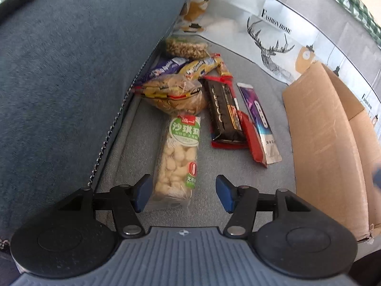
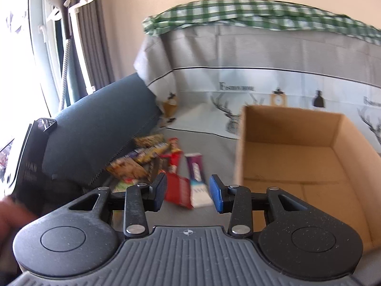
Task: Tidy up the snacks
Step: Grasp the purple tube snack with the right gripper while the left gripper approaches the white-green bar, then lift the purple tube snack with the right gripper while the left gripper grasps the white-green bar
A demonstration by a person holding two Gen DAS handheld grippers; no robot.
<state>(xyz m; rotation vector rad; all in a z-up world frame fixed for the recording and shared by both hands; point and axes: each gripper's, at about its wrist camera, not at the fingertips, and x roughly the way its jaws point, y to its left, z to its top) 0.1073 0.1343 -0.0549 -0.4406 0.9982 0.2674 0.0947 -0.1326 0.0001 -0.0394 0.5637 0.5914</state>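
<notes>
A pile of snack packs lies on the grey sofa seat (image 1: 238, 190) beside a blue cushion (image 1: 71, 71). Nearest is a clear pack of white puffs with a green label (image 1: 177, 164). My left gripper (image 1: 183, 196) is open over its near end; the right pad stands clear of the pack. Further back lie a dark biscuit pack in red wrap (image 1: 223, 112), a purple-white sachet (image 1: 258, 119) and a bag of brown snacks (image 1: 176, 95). My right gripper (image 2: 188, 193) is open and holds nothing, with the red pack (image 2: 178, 190) and the sachet (image 2: 197, 181) beyond it.
An open cardboard box (image 2: 297, 162) stands on the seat to the right of the pile, also seen as the box (image 1: 326, 143). A deer-print cover (image 1: 273, 47) drapes the sofa back. A blurred hand with a dark device (image 2: 28, 162) is at the left.
</notes>
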